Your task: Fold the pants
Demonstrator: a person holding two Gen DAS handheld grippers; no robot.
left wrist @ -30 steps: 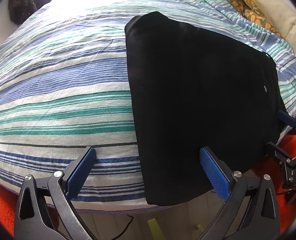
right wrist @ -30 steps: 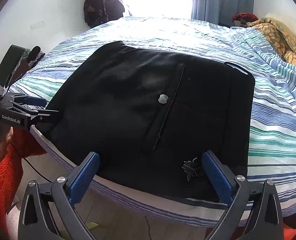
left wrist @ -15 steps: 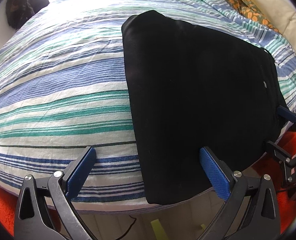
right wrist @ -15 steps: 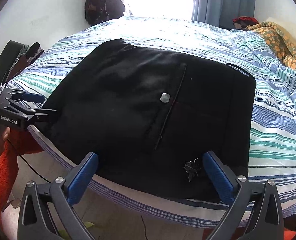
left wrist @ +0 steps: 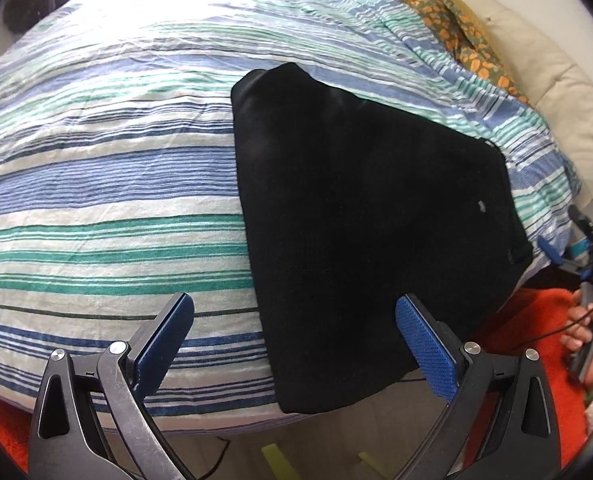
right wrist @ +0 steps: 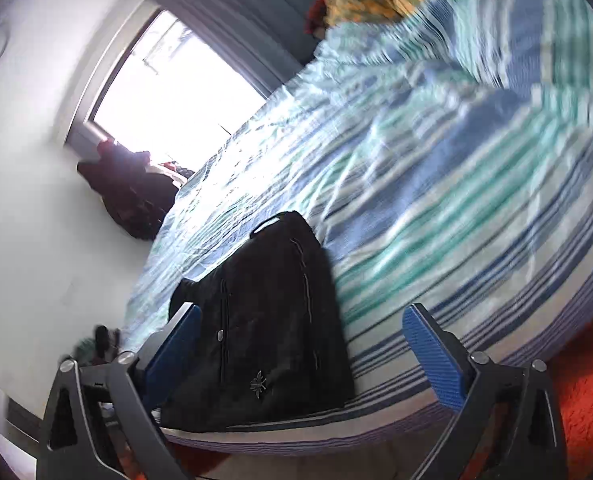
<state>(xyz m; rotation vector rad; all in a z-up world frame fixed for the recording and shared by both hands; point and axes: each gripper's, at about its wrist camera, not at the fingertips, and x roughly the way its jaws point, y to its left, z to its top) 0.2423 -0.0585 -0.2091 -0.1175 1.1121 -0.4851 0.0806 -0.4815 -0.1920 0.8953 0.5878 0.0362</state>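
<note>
The black pants (left wrist: 368,216) lie folded into a flat rectangle on the striped bed (left wrist: 96,184), near its front edge. My left gripper (left wrist: 296,340) is open and empty, just in front of the pants' near corner. My right gripper (right wrist: 302,354) is open and empty, tilted and low beside the bed; its view is blurred and shows the pants (right wrist: 272,320) with a small button and a drawstring knot. The right gripper also shows at the right edge of the left wrist view (left wrist: 568,248), held in a hand.
An orange-patterned blanket (left wrist: 456,20) and a cream pillow (left wrist: 544,80) lie at the head of the bed. An orange rug (left wrist: 536,320) covers the floor beside the bed. A bright window (right wrist: 176,84) and dark bags (right wrist: 132,192) are by the wall.
My right gripper has swung away from the pants, dropped low and rolled sideways, blurring its view. My left gripper has drawn back slightly. The pants stay flat on the bed.
</note>
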